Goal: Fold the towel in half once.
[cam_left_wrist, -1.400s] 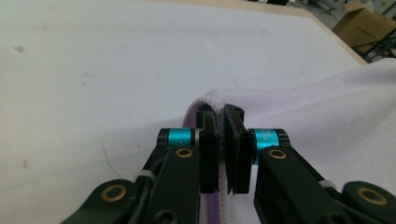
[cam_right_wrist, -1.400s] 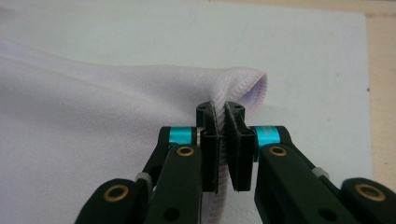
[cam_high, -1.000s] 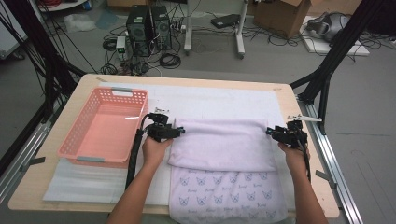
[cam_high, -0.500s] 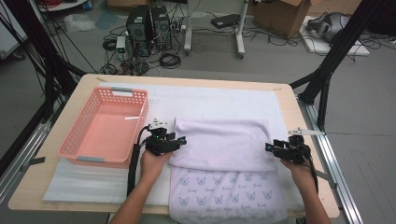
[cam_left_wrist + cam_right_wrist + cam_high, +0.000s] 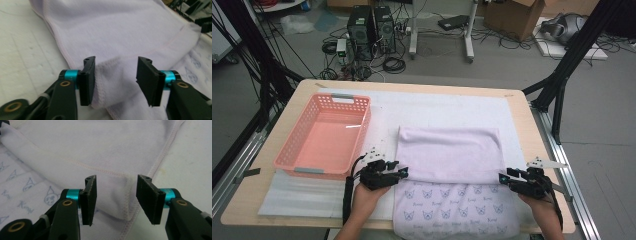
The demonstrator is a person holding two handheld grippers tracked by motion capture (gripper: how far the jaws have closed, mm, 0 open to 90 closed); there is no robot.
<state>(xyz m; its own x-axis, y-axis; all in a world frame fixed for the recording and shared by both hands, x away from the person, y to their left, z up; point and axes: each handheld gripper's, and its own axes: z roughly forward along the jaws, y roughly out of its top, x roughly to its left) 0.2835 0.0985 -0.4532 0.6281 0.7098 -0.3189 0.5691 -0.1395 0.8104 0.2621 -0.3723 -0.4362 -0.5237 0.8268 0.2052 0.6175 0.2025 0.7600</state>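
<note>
Reaching in from the near edge of the table, I hold one gripper in each hand, both lying low and roughly level over the cloth. My left gripper (image 5: 402, 173) points right, at the left corner of the folded edge; my right gripper (image 5: 503, 178) points left, at the right corner of that edge. The two are well apart, with the full width of the cloth between them.

The pale lilac terry towel (image 5: 449, 152) lies flat on the white padded mat (image 5: 442, 107), its far half folded toward me so that the plain back lies over the side printed with small cat faces, which shows as a strip near me. In the left gripper view my jaws have just been closing and stand part-way apart around the bunched folded corner of the towel (image 5: 117, 75): the cloth lies against the left jaw, while the right jaw stands clear of it. In the right gripper view my jaws have also been closing and straddle the hemmed corner (image 5: 120, 192), neither pad yet pressing on it.

Counting: two grippers, one towel, one mat, one pink slotted plastic basket (image 5: 294, 142). The basket sits just left of my left hand, empty. Bare mat lies beyond the towel toward the far edge and in a narrow strip to the right, where the light wooden tabletop (image 5: 523, 115) ends close beside my right hand.
</note>
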